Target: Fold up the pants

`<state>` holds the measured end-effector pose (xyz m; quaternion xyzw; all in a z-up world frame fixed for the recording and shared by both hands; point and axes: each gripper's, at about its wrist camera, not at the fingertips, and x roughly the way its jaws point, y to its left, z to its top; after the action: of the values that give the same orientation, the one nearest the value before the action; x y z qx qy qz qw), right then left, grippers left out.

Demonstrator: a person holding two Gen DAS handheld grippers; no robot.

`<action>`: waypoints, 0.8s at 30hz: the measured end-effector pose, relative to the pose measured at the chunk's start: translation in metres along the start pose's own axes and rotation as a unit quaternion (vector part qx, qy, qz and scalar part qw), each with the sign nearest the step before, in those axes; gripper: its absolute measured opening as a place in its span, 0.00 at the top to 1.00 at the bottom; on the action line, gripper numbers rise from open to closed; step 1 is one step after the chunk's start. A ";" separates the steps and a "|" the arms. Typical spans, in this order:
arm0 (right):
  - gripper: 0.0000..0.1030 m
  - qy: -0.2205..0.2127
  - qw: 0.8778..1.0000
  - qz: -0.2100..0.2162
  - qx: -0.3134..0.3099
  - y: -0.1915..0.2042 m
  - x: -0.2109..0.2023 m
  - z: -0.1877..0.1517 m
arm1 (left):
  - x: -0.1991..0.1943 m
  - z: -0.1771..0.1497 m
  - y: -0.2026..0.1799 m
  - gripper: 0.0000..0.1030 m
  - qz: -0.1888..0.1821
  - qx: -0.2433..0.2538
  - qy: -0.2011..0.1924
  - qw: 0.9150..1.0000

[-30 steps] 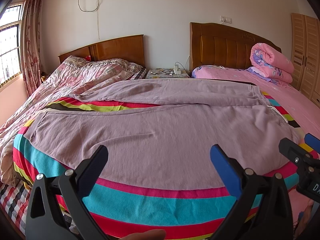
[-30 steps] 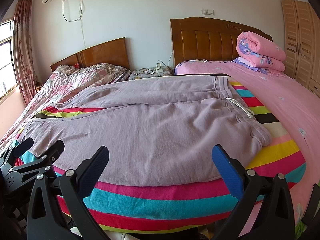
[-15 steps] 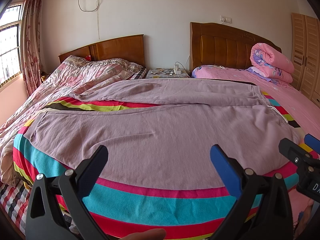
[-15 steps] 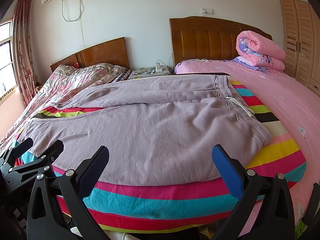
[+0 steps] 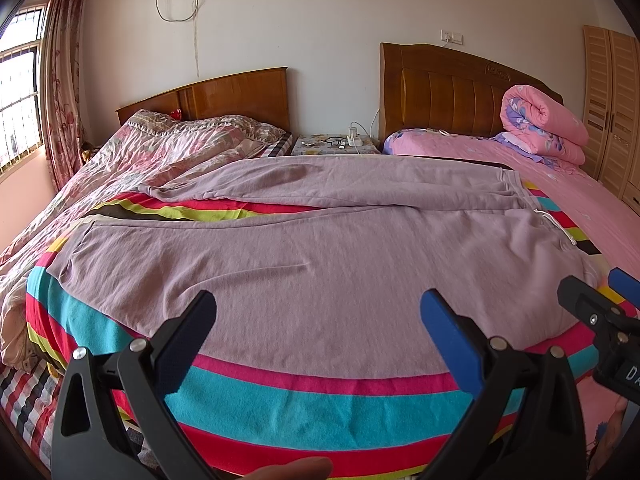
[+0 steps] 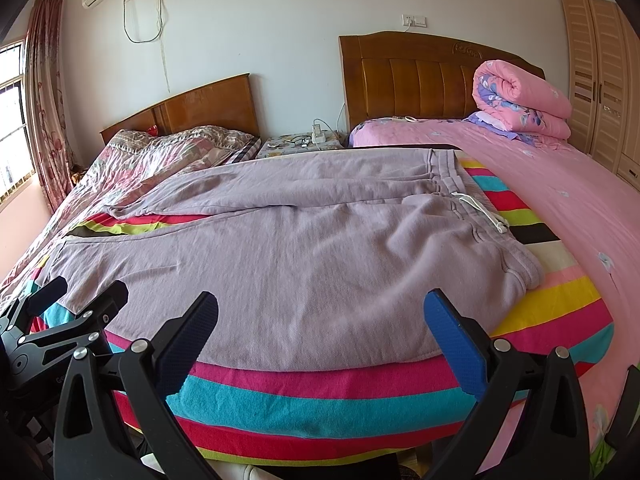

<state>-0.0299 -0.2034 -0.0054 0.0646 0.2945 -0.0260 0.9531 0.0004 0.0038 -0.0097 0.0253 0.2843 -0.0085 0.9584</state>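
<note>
Mauve sweatpants lie spread flat on a striped blanket, waistband with a white drawstring at the right, two legs running left, slightly apart. They also show in the right wrist view, drawstring. My left gripper is open and empty, hovering over the near edge of the front leg. My right gripper is open and empty over the near edge too. Each gripper shows at the other view's edge.
The blanket covers the bed's foot. A rolled pink quilt lies by the right headboard. A second bed with a floral quilt stands at the left. A nightstand sits between them. A wardrobe is at the right.
</note>
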 end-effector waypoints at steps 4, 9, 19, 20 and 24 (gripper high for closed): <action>0.04 0.001 1.000 0.001 0.000 0.000 0.001 -0.001 | -0.001 -0.010 0.002 0.01 -0.001 -0.001 0.004 1.000; 0.04 0.002 1.000 0.001 0.000 0.000 0.003 -0.001 | -0.001 -0.011 0.002 0.01 -0.002 -0.001 0.006 1.000; 0.04 0.009 1.000 0.001 0.003 -0.002 0.013 -0.008 | 0.003 -0.007 0.001 0.01 0.000 0.000 0.022 1.000; 0.04 0.011 1.000 0.001 0.005 -0.005 0.017 -0.006 | 0.003 -0.007 0.001 0.01 0.000 0.001 0.021 1.000; 0.04 0.018 1.000 -0.002 -0.006 -0.010 0.029 0.002 | 0.012 0.003 0.000 0.01 0.006 0.021 0.027 0.999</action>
<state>-0.0053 -0.2140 -0.0212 0.0586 0.3115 -0.0249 0.9481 0.0117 0.0032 -0.0135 0.0477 0.3099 -0.0081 0.9495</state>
